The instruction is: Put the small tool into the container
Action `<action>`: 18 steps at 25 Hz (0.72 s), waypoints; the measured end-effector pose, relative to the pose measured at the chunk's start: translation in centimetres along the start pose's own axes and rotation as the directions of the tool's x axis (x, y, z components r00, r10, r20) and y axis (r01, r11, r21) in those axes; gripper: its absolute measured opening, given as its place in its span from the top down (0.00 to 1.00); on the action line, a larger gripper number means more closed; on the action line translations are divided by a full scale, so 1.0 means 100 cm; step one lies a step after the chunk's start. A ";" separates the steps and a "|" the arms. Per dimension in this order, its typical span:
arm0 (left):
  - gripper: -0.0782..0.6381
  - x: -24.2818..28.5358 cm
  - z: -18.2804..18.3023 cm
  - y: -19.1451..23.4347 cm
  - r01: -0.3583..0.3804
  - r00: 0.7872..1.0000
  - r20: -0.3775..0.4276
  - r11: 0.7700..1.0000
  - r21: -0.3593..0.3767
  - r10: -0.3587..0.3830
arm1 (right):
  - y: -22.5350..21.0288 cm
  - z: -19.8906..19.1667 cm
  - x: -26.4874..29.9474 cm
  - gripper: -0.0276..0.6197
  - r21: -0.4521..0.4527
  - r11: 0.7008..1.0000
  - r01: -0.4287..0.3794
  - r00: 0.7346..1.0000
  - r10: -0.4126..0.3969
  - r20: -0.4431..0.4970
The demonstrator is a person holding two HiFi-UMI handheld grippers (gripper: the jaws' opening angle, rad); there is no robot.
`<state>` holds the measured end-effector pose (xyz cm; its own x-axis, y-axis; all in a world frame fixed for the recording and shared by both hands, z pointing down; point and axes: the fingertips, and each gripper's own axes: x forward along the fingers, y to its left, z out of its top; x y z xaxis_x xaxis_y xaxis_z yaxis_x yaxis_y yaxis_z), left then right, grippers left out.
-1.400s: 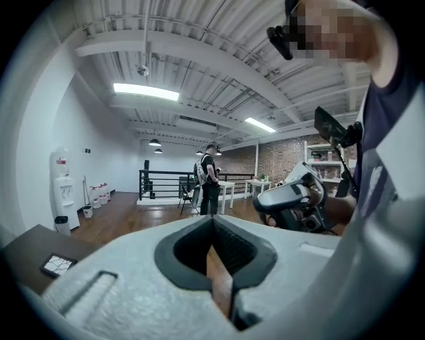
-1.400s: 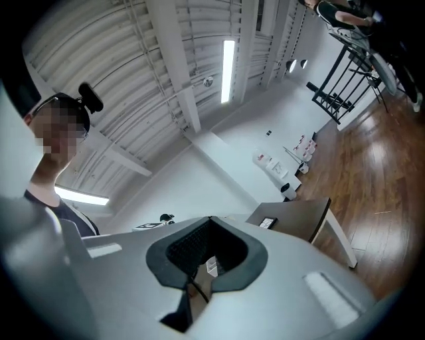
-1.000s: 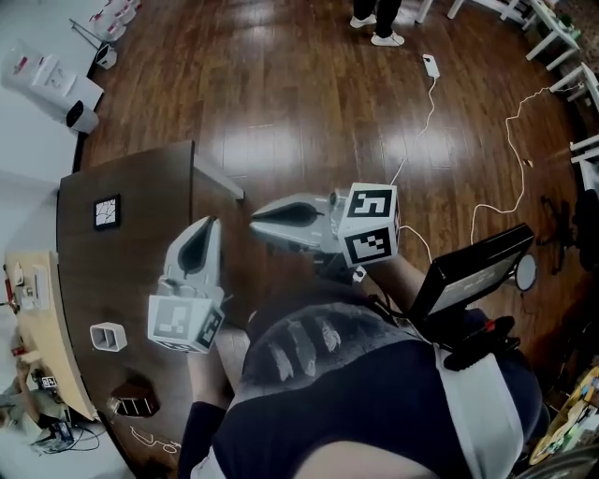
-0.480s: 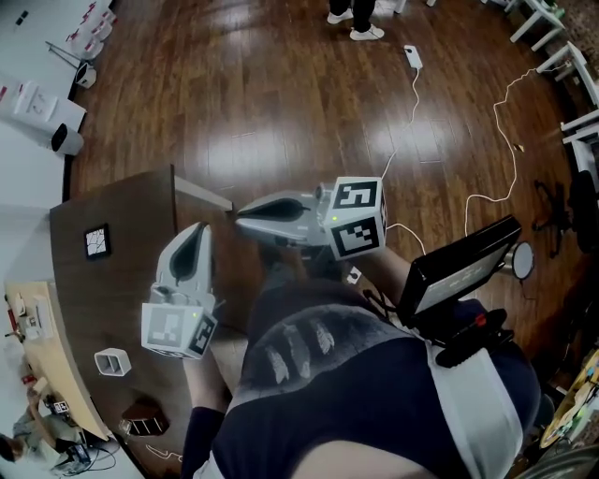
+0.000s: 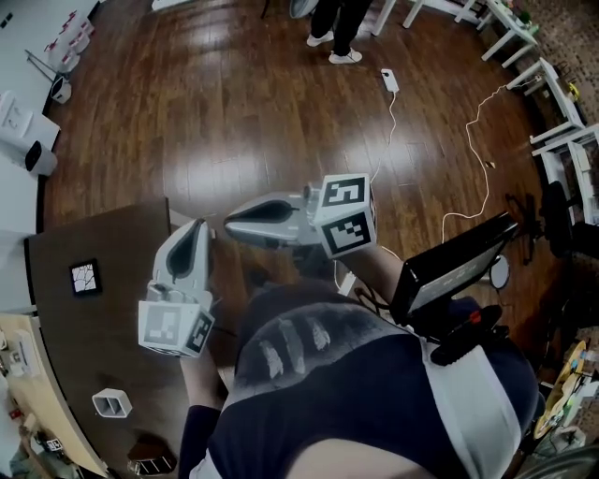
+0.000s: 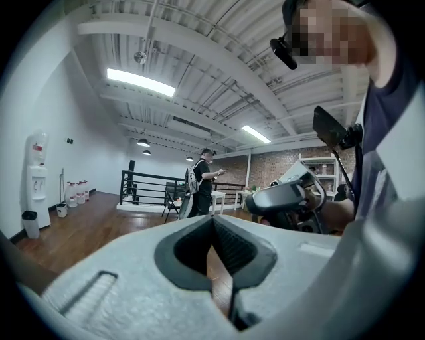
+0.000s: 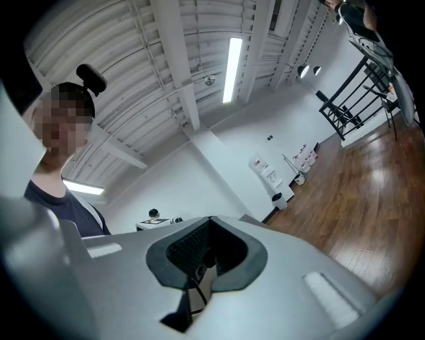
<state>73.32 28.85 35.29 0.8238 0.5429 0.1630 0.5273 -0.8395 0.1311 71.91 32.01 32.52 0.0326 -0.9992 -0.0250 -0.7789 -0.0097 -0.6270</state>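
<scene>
A small white container [image 5: 110, 404] stands on the dark brown table [image 5: 103, 253] at the lower left, with a brown container [image 5: 150, 460] nearer the bottom edge. I cannot make out a small tool on the table. Both grippers are lifted off the table, in front of the person's chest. My left gripper [image 5: 197, 228] [image 6: 214, 222] points away from the body, its jaws shut and empty. To its right, my right gripper [image 5: 230, 223] [image 7: 210, 224] points left, also shut. A small dark bit shows in the slot behind its pads; I cannot tell what it is.
A square marker tag [image 5: 84, 277] lies on the table. A person [image 5: 339, 23] stands far off on the wood floor, near white cables [image 5: 412, 122] and a power strip [image 5: 388, 79]. White desks [image 5: 524, 37] line the right side. A black device [image 5: 449, 271] hangs at the wearer's waist.
The view has swung: the table and its containers have slid left and down in the head view. Both grippers keep their pose, still shut.
</scene>
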 end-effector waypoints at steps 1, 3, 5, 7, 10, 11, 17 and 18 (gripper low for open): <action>0.89 0.001 0.003 0.011 -0.008 1.000 0.008 1.000 -0.001 0.008 | -0.004 0.007 0.007 0.95 0.012 1.000 -0.005 1.000 0.005 0.006; 0.89 -0.001 0.007 0.036 -0.030 0.999 0.023 1.000 -0.005 0.030 | -0.011 0.021 0.023 0.95 0.040 0.999 -0.023 1.000 0.022 0.019; 0.89 -0.006 0.010 0.064 -0.044 0.998 0.042 0.999 -0.019 0.044 | -0.019 0.029 0.043 0.95 0.050 0.998 -0.028 1.000 0.027 0.016; 0.89 -0.008 0.017 0.087 -0.051 0.997 0.050 0.999 -0.010 0.052 | -0.028 0.037 0.065 0.95 0.045 0.999 -0.029 1.000 0.029 -0.001; 0.89 -0.001 0.026 0.108 -0.070 0.997 0.029 0.997 0.022 0.069 | -0.041 0.046 0.088 0.95 0.015 0.999 -0.035 0.999 0.036 -0.037; 0.89 0.001 0.027 0.112 -0.081 0.996 0.024 0.996 0.027 0.081 | -0.046 0.048 0.093 0.95 0.006 0.999 -0.041 0.998 0.041 -0.048; 0.89 0.003 0.015 0.156 -0.215 0.976 -0.040 0.977 -0.008 0.214 | -0.082 0.071 0.122 0.95 0.045 0.990 -0.133 0.987 0.137 -0.086; 0.89 0.005 0.013 0.164 -0.237 0.970 -0.048 0.971 -0.022 0.236 | -0.090 0.077 0.125 0.95 0.057 0.987 -0.148 0.984 0.153 -0.093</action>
<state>82.63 15.35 36.29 0.9140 0.3296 0.2364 0.3118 -0.9437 0.1105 84.11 19.87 31.87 -0.1453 -0.9882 -0.0477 -0.7384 0.1404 -0.6596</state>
